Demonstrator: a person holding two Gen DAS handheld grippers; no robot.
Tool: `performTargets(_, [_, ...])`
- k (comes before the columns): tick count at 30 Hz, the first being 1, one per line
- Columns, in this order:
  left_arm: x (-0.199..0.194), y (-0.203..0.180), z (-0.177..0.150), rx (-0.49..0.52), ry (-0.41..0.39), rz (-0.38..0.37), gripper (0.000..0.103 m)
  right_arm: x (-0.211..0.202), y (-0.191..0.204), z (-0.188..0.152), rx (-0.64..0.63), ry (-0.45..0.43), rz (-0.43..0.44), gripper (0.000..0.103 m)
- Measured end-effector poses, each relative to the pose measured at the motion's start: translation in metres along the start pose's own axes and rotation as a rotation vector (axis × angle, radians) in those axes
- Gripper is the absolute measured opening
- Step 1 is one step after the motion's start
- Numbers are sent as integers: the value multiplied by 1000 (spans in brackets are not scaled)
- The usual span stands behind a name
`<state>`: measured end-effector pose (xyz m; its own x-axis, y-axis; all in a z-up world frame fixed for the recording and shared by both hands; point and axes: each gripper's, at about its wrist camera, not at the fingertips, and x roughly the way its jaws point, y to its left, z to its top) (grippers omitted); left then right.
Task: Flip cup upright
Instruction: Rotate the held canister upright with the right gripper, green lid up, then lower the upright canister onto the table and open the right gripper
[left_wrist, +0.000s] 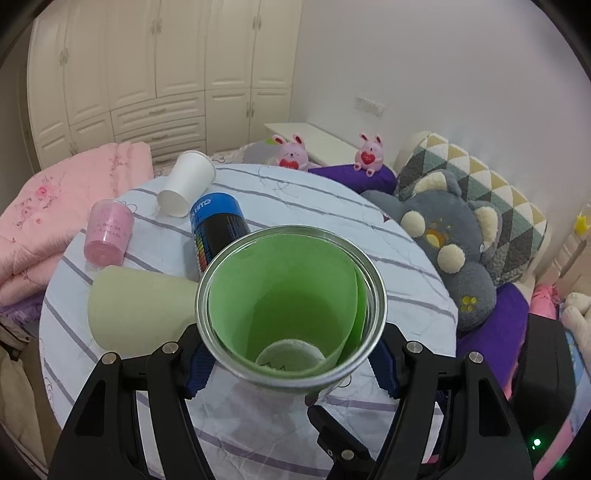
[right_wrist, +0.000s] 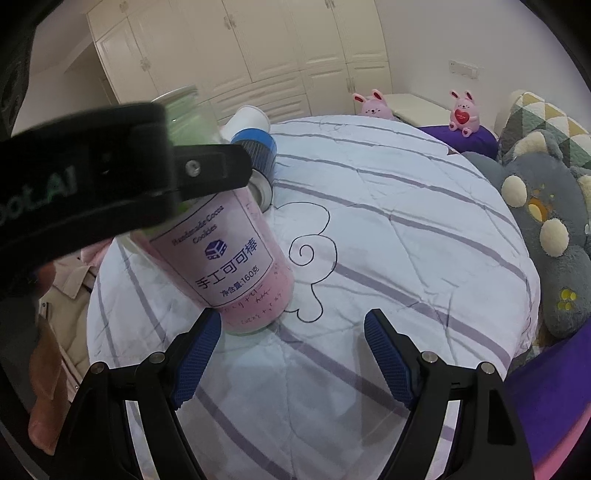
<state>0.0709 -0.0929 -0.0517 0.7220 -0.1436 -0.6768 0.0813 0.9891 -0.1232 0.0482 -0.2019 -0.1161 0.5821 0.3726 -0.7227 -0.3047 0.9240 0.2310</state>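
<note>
My left gripper (left_wrist: 290, 363) is shut on a clear cup with a green paper lining (left_wrist: 291, 306), held mouth up above the round table. In the right wrist view the same green cup (right_wrist: 188, 110) shows behind the left gripper's black body. My right gripper (right_wrist: 291, 347) is open and empty, low over the table. A pink labelled cup (right_wrist: 240, 266) lies tilted just ahead of its left finger (right_wrist: 197, 358). The pink cup (left_wrist: 107, 232) also shows at the table's far left in the left wrist view.
The round table has a white striped cloth (right_wrist: 388, 229). On it lie a white paper cup (left_wrist: 186, 184), a blue-and-black can (left_wrist: 218, 225) and a pale cream cup (left_wrist: 140, 310) on its side. A grey plush toy (left_wrist: 450, 243) and pillows crowd the right edge.
</note>
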Motion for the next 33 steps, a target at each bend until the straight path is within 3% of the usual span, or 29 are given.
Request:
performTargets(4, [1,0,1,-14,-15,-30,71,3,-7,4,23,-7,-7,81])
performTargets(13, [4,-2,2,-13,0,-22,72,9,-12,7,46,1,-16,81])
performTargets(19, [-1,3,2,-19,-5,0,90,5,-11,8,50,-10,-21,81])
performTargets(25, [-9,4,0,-16,-13,8,97,-1,-11,9,44,-16,-31,81])
performTargets(33, [-35,7,-2,3,-46,10,97,-15,-3,8,28,-26,-34,81])
